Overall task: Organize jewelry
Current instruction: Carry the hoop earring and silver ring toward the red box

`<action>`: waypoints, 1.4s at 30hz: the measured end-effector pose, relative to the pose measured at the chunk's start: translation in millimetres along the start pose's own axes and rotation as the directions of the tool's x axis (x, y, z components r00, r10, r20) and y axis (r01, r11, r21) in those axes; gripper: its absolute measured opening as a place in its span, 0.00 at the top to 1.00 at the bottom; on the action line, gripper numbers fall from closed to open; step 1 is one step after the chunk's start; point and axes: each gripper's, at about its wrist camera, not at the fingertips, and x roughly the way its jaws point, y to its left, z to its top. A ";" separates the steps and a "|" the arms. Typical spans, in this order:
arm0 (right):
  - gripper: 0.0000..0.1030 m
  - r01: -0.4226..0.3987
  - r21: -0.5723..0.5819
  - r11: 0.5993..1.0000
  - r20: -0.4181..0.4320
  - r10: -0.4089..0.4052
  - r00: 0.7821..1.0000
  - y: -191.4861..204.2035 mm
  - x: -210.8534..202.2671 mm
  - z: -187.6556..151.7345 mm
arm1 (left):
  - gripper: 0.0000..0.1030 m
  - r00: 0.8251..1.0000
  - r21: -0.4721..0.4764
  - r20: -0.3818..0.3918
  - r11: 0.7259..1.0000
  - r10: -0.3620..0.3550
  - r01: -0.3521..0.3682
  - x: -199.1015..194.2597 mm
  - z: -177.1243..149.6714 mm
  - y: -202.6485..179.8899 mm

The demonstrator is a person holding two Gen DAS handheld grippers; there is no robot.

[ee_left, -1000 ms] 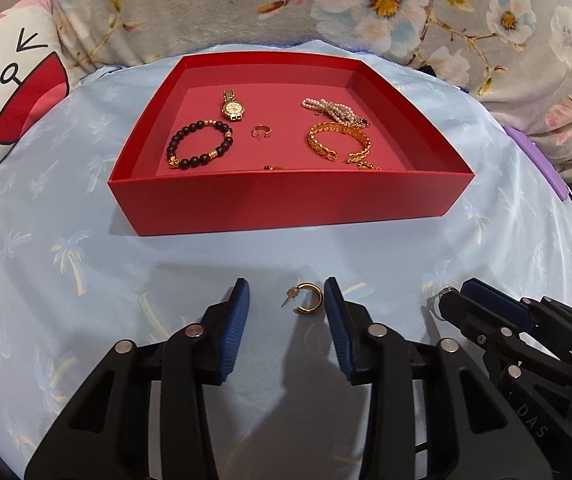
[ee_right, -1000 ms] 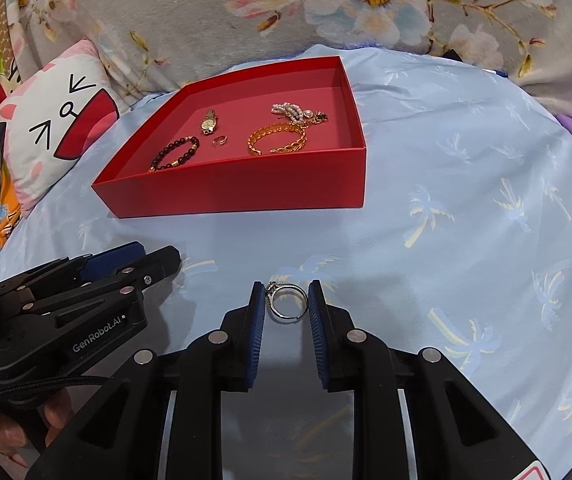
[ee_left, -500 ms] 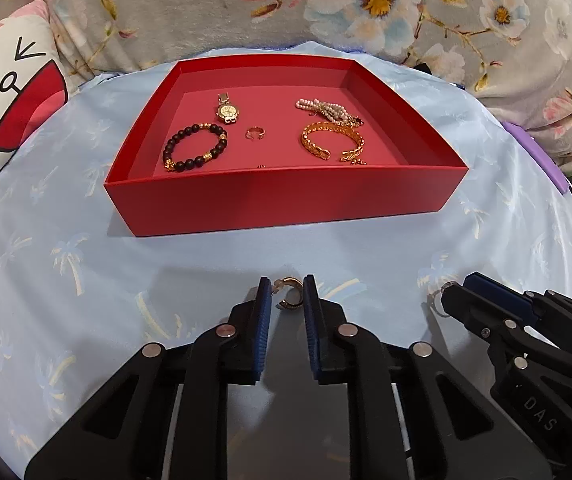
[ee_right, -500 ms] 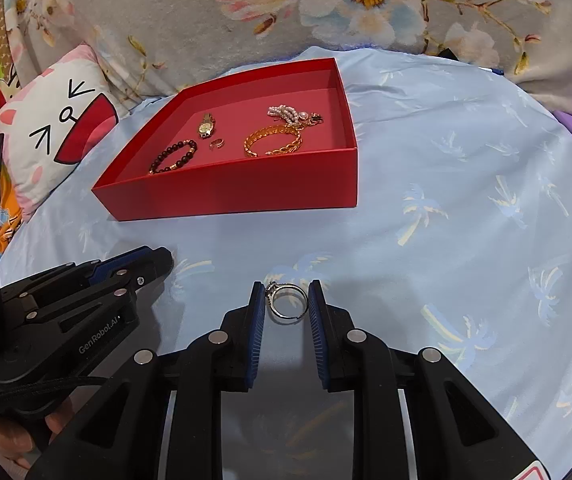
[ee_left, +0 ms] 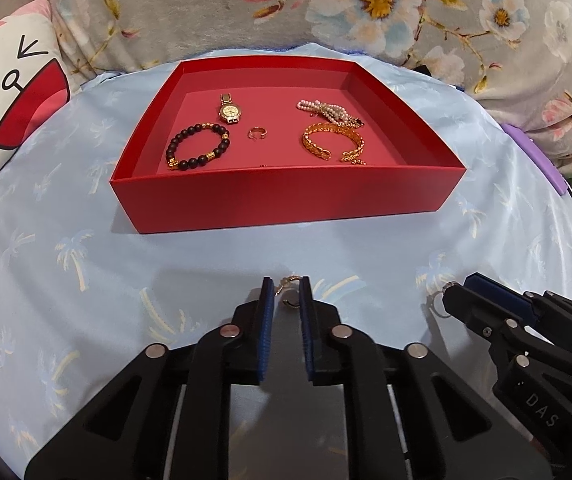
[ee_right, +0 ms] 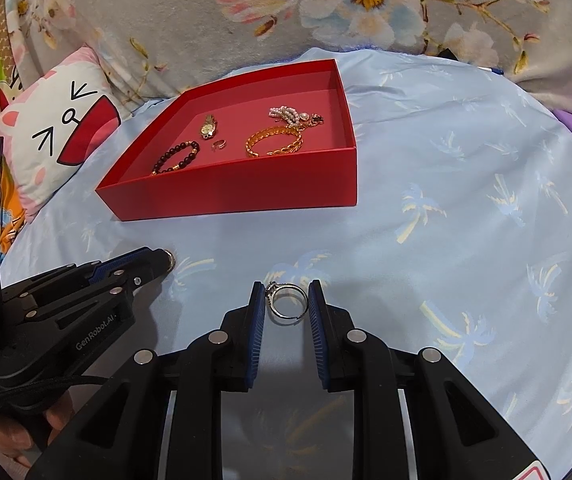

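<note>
My left gripper (ee_left: 286, 292) is shut on a gold hoop earring (ee_left: 290, 282) just above the blue sheet, in front of the red tray (ee_left: 286, 204). My right gripper (ee_right: 286, 300) is shut on a silver ring (ee_right: 287, 300) with a stone, also in front of the tray (ee_right: 246, 192). In the tray lie a black bead bracelet (ee_left: 198, 148), a gold watch (ee_left: 230, 110), a small gold ring (ee_left: 257, 133), a gold chain bracelet (ee_left: 331, 142) and a pearl piece (ee_left: 325, 108). The right gripper also shows in the left wrist view (ee_left: 451, 294), and the left gripper in the right wrist view (ee_right: 162, 260).
The blue palm-print sheet (ee_left: 66, 260) covers the surface. A cat-face cushion (ee_left: 6, 100) lies at the far left. A floral blanket (ee_left: 365, 8) runs behind the tray. A purple object (ee_left: 537, 160) sits at the right edge.
My left gripper closed from wide open onto the gold earring and lifted it slightly. The right gripper kept its hold on the silver ring and barely moved.
</note>
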 end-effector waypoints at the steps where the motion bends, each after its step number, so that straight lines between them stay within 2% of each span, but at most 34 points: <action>1: 0.80 -0.001 0.002 1.000 0.000 0.001 1.000 -0.2 -0.1 -0.2 | 0.86 1.000 0.006 0.002 1.000 0.001 -0.001 0.0 0.3 -1.5; 8: 0.80 -0.007 0.012 1.000 0.000 0.006 1.000 -2.2 0.3 -1.2 | 0.79 1.000 0.021 0.002 1.000 -0.004 0.003 1.0 1.3 -6.3; 10: 0.80 -0.009 0.013 1.000 0.000 0.009 1.000 -2.7 0.3 -1.1 | 0.71 1.000 0.019 0.010 1.000 -0.006 0.005 -0.6 1.0 -5.9; 11: 0.80 -0.009 0.013 1.000 0.000 0.009 1.000 -2.8 0.4 -1.1 | 0.63 1.000 0.017 0.018 1.000 -0.004 0.004 -2.1 0.5 -5.4; 12: 0.80 -0.008 0.013 1.000 0.000 0.008 1.000 -3.0 0.2 -1.1 | 0.60 1.000 0.016 0.023 1.000 0.002 -0.002 -2.9 0.3 -5.3; 22: 0.80 -0.011 0.013 1.000 0.001 0.011 1.000 -2.9 0.6 -1.2 | 0.62 0.999 0.031 -0.003 0.999 0.036 -0.036 5.0 0.1 -7.4; 25: 0.80 -0.011 0.015 1.000 0.001 0.011 1.000 -3.0 0.7 -1.4 | 0.71 0.998 0.052 -0.005 0.997 0.062 -0.062 6.5 0.8 -11.4; 27: 0.80 -0.011 0.016 1.000 0.003 0.011 1.000 -3.0 0.3 -1.5 | 0.81 0.998 0.054 -0.004 0.996 0.066 -0.066 6.7 1.0 -11.2; 35: 0.80 -0.016 0.017 1.000 0.007 0.016 1.000 -3.3 -3.0 -2.6 | 0.82 0.998 0.042 0.004 0.997 0.060 -0.060 2.4 -0.4 -8.5; 42: 0.80 -0.035 -0.001 0.999 0.042 0.035 0.999 1.2 -20.6 6.4 | 0.82 0.999 -0.015 0.041 0.999 0.032 -0.031 -27.4 7.0 8.0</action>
